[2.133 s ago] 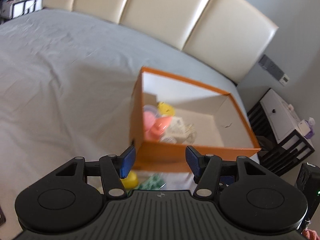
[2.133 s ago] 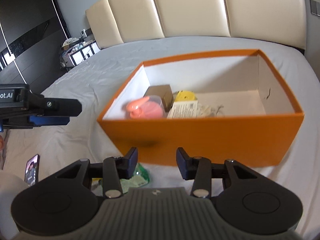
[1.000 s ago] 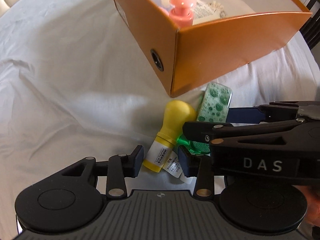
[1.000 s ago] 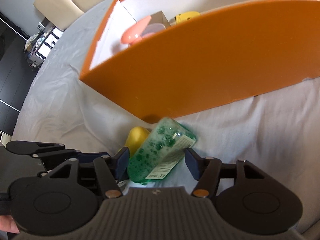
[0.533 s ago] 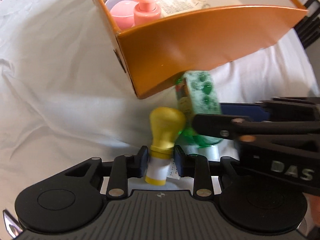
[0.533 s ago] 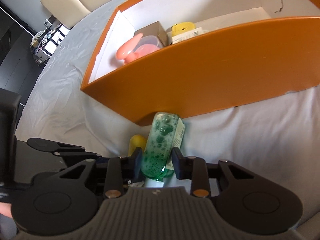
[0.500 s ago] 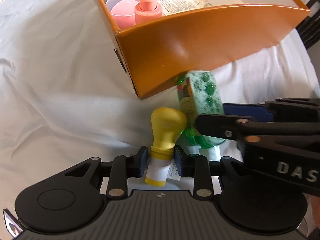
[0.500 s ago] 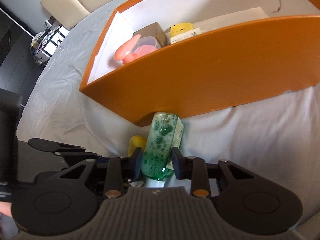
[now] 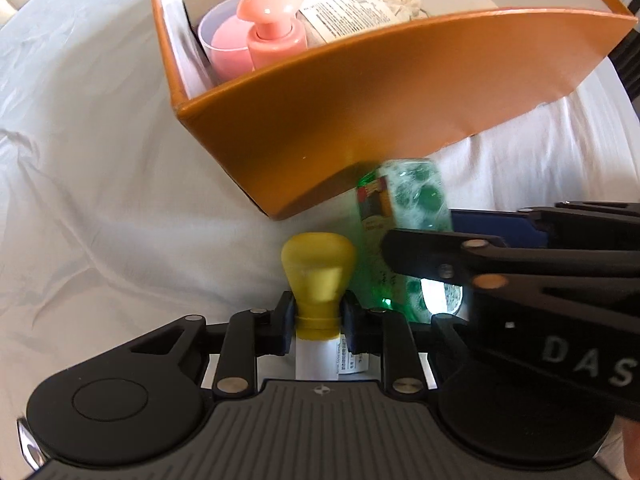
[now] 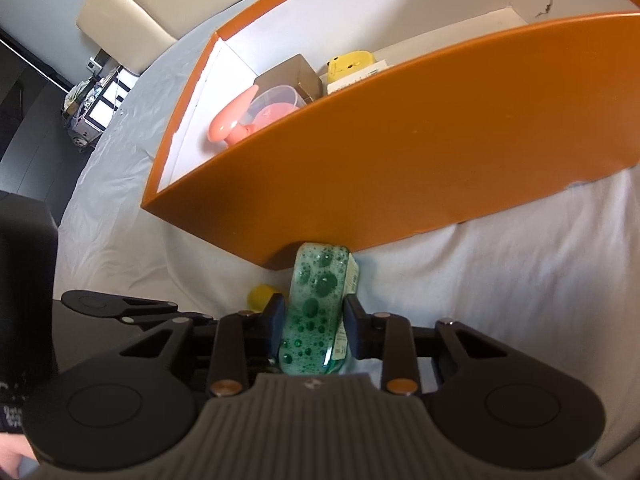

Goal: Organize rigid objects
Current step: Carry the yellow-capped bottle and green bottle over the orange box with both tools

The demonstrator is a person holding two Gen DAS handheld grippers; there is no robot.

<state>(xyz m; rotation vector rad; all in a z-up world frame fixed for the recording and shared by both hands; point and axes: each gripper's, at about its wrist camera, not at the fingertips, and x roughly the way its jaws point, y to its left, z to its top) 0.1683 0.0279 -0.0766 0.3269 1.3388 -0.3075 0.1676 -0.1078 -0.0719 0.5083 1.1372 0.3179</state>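
- White bedsheet [image 9: 120, 184] covers the bed, with a cream padded headboard [image 10: 160, 20] behind; an orange box [image 9: 380, 120] sits on the sheet just beyond both grippers.
- Inside the box lie a pink pump bottle [image 9: 272, 28], a brown carton [image 10: 288, 74], a small yellow item [image 10: 352, 62] and a labelled packet [image 9: 344, 12].
- Left gripper [image 9: 316, 326]: its jaws have just been closing and now pinch the neck of the yellow-capped bottle [image 9: 318, 268], which lies on the sheet in front of the box corner.
- Right gripper [image 10: 314, 326]: its jaws closed a moment earlier and now clamp the green bubbly bottle [image 10: 318, 304] by its sides; the bottle's far end touches or nearly touches the box wall.
- A second ago both pairs of jaws stood wider, around the bottles without pressing them; the two grips are what is new.
- Judged from this, both pickups look secured and neither bottle is clearly off the sheet yet. What remains is to lift them over the near wall and set them in the free part of the box.
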